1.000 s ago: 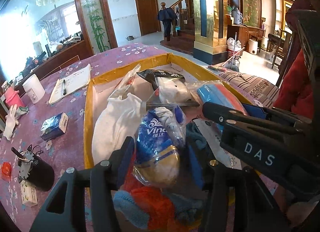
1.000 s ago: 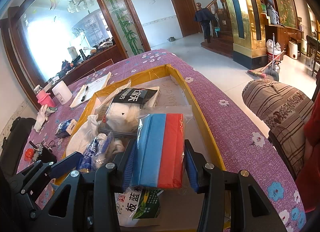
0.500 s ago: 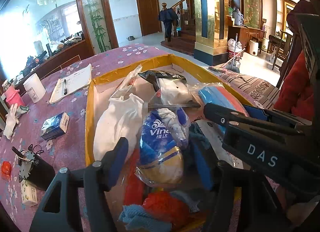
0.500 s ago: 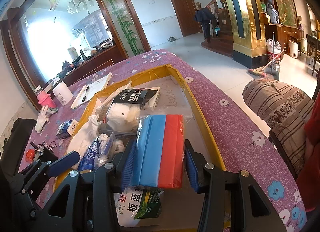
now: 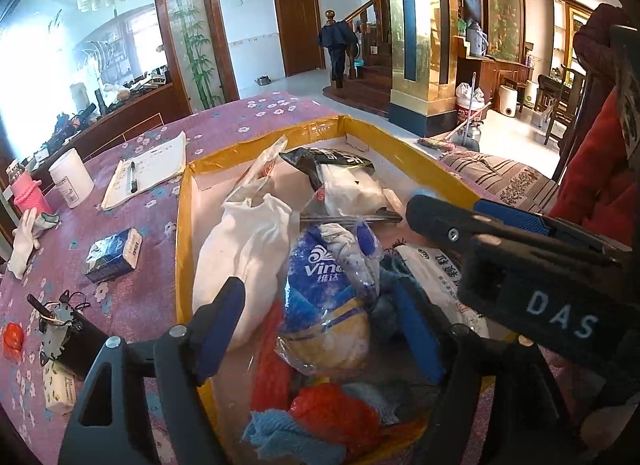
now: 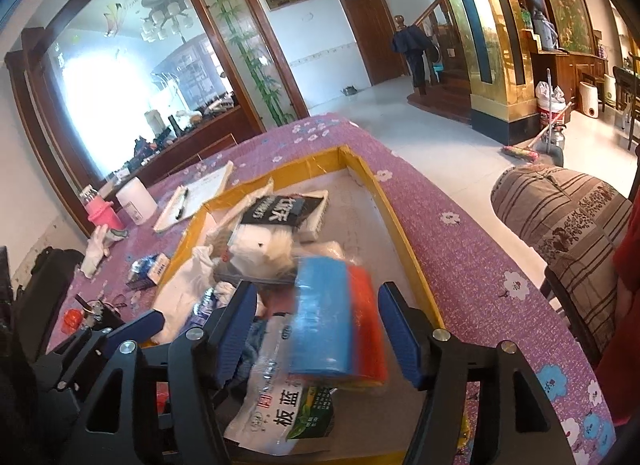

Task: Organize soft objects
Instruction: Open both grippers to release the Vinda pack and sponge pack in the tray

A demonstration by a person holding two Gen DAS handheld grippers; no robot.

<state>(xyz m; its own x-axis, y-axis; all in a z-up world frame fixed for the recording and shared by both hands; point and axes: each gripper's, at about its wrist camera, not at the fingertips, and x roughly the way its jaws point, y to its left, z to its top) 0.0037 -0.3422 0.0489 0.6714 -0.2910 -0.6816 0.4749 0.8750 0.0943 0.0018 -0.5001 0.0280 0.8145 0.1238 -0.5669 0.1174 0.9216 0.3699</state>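
Note:
A yellow-rimmed box (image 5: 182, 225) (image 6: 404, 233) on the purple table holds the soft goods. My left gripper (image 5: 320, 329) hangs over its near end. Its jaws are opening, and a blue bagged tissue pack (image 5: 328, 297) lies loose between them, clear of both pads. A white cloth (image 5: 244, 249) lies to the left of it, with red and blue towels (image 5: 332, 413) below. My right gripper (image 6: 320, 329) is opening too. A blue-and-red pack in clear wrap (image 6: 336, 329) shows blurred between its fingers, no longer pinched. Under it lies a white printed packet (image 6: 280, 413).
A black-and-white pack (image 5: 344, 181) lies further back in the box. Left of the box are a small tissue pack (image 5: 114, 255), a notepad with a pen (image 5: 148, 169), a white jar (image 5: 72, 183) and a pink bottle (image 5: 30, 193). A striped cushion (image 6: 568, 225) stands off the table's right side.
Both pairs of jaws have spread. The tissue pack has come free of the left pads and settled lower; the blue-and-red pack has slipped out of the right grip and blurs.

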